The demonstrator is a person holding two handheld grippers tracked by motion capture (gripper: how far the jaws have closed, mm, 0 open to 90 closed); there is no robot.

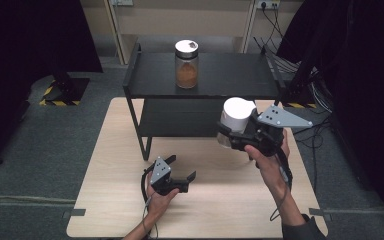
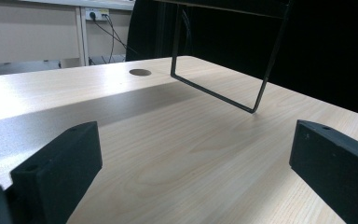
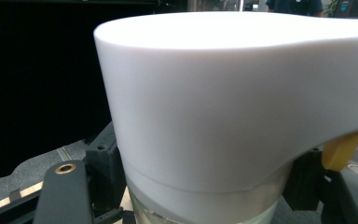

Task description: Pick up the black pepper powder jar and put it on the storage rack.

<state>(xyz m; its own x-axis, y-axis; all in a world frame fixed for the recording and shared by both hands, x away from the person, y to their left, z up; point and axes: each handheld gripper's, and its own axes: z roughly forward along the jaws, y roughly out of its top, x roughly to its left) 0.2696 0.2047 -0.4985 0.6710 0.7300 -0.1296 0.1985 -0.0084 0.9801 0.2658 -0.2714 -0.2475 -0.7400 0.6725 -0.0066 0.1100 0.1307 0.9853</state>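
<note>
The black shelf rack (image 1: 200, 75) stood on the tabletop (image 1: 120, 165), an amber-filled jar (image 1: 186, 64) on its top tier. In front of the rack's right end, the right hand-held gripper (image 1: 232, 131) gripped a white-lidded jar (image 1: 236, 117) aloft; a loose grip could drop it, or it might clip the rack's edge. Nearer the rack's left leg, the left hand-held gripper (image 1: 182, 170) sat wide, empty.

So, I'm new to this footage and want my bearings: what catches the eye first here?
First, the white-lidded jar clamped in the right gripper, held above the table's right side beside the black shelf rack. Next, a second jar of brown powder standing upright on the rack's top shelf. The left gripper sits low over the wooden table, jaws apart and holding nothing.
</note>
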